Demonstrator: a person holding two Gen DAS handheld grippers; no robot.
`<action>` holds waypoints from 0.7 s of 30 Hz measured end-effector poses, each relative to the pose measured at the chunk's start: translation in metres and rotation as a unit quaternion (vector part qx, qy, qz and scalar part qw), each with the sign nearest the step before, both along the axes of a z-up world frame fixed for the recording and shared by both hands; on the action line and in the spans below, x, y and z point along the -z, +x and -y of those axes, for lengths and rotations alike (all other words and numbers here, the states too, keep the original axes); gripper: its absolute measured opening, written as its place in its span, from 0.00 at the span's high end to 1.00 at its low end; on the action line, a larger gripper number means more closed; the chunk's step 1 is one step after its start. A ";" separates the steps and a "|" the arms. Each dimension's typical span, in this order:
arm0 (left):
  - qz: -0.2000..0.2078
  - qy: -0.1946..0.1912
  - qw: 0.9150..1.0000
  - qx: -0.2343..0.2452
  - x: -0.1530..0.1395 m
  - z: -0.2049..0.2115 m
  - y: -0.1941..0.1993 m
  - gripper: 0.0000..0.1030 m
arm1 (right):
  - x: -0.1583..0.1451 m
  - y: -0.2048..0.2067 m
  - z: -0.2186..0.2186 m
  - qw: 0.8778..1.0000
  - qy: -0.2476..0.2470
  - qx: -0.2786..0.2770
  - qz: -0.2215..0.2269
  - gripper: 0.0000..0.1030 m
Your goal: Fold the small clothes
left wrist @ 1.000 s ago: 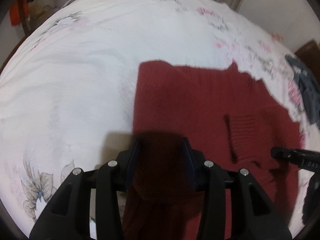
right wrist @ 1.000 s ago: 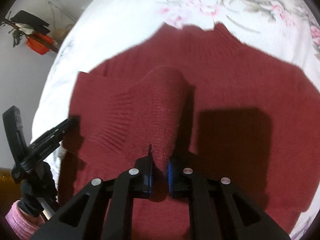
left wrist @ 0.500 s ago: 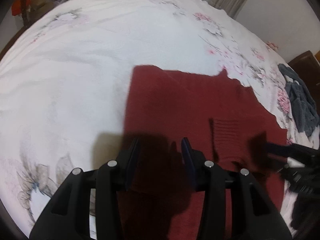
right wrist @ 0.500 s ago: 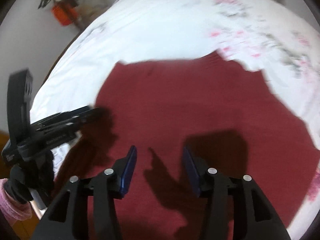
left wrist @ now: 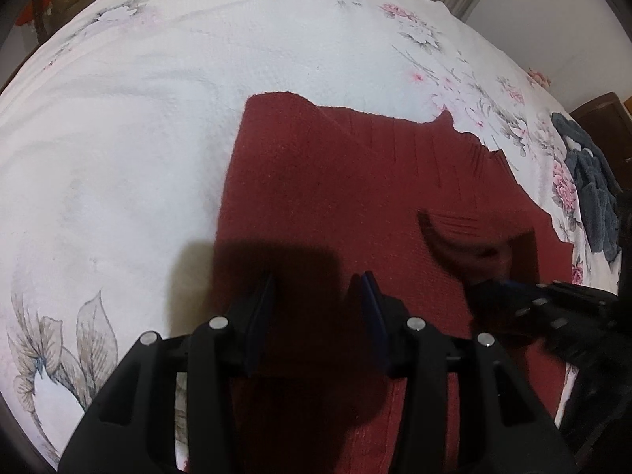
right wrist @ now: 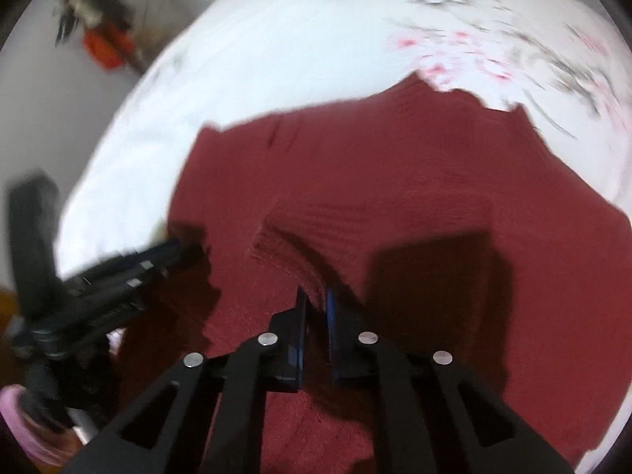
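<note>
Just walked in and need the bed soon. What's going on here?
A person is folding a dark red sweater on the floral bedspread with two handheld grippers. The right gripper is pinched on a ridge of the knit; the left gripper hovers open over it. A dark garment lies aside.

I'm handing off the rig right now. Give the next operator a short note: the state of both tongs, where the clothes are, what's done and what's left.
Left tongs: open, empty, over the near left part of the red sweater.
Right tongs: shut on a raised fold of the sweater near its ribbed edge.
The sweater lies spread on the floral bedsheet. A dark grey garment waits at the far right.
Done: a sleeve looks folded inward.
Left: finish folding the sweater, then probably the grey garment.
</note>
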State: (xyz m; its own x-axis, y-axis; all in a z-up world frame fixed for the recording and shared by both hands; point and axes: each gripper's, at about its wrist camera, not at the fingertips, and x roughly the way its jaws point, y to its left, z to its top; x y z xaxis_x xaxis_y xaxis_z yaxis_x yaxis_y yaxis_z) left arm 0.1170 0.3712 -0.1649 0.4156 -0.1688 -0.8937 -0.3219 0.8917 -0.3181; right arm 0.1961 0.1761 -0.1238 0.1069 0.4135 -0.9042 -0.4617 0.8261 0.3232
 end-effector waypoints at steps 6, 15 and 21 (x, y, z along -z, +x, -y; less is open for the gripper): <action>0.001 0.012 1.000 0.004 0.001 0.004 0.000 0.56 | -0.024 0.008 0.077 0.991 0.080 0.108 -0.010 0.91; -0.002 0.028 1.000 0.004 0.003 0.009 0.001 0.54 | -0.002 0.017 0.163 0.976 0.070 0.204 -0.028 0.91; -0.009 0.037 0.999 0.006 0.000 0.013 0.004 0.53 | 0.027 0.004 0.197 0.968 0.076 0.231 -0.068 0.82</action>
